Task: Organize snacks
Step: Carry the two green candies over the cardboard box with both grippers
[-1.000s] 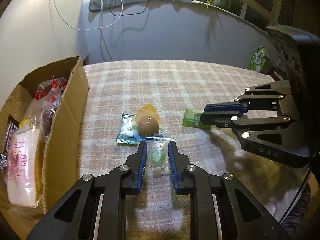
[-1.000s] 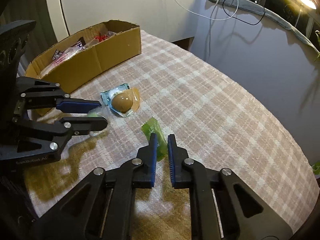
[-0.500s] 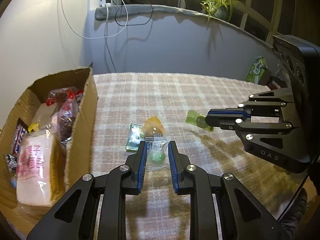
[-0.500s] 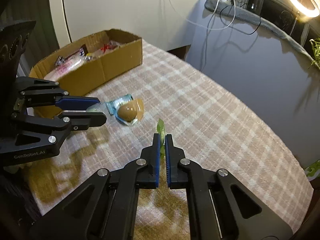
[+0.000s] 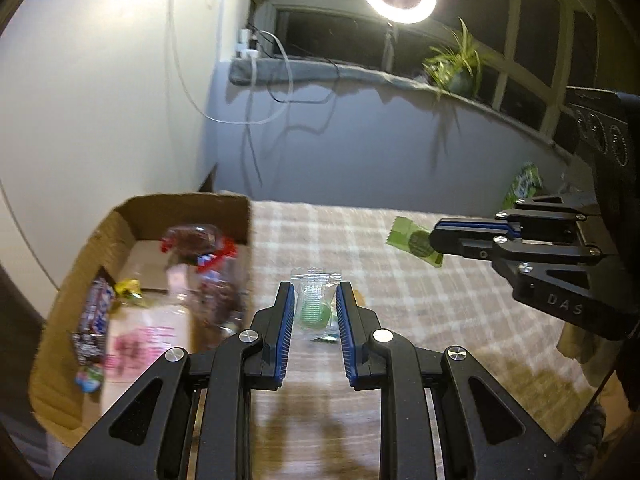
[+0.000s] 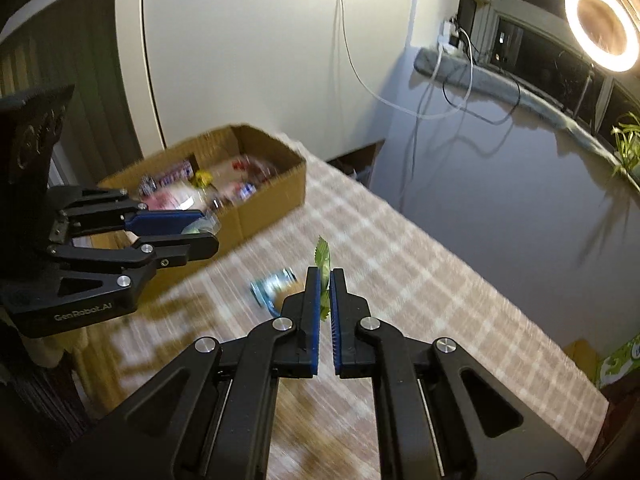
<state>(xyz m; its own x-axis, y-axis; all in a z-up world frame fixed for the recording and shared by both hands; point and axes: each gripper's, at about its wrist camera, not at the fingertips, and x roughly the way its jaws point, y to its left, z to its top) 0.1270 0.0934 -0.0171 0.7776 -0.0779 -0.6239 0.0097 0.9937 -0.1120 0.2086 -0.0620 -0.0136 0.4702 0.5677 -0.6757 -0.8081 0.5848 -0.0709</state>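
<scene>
the left wrist view looks into an open cardboard box [image 5: 132,216] at the left edge of a plaid-covered surface [image 5: 400,292], showing blurred wrapped snacks inside; it also shows the flat face of a green packet [image 5: 412,240] pinched by the right tongs [image 5: 434,240] above the cloth. the right wrist view shows that same green packet [image 6: 323,258] only edge-on, standing up between the right tongs [image 6: 325,276], whose blue pads are almost together and clamp it. only this view shows a blurred blue-wrapped snack [image 6: 274,286] with something brownish beside it, lying on the surface [image 6: 420,280] just left of the tongs. the left tongs [image 5: 316,300] are partly closed on a clear-wrapped green candy [image 5: 315,306], pads pressing the wrapper on both sides. from the right wrist view, the left tongs [image 6: 200,230] hang with the candy in front of the box [image 6: 272,196], near its long wall.
</scene>
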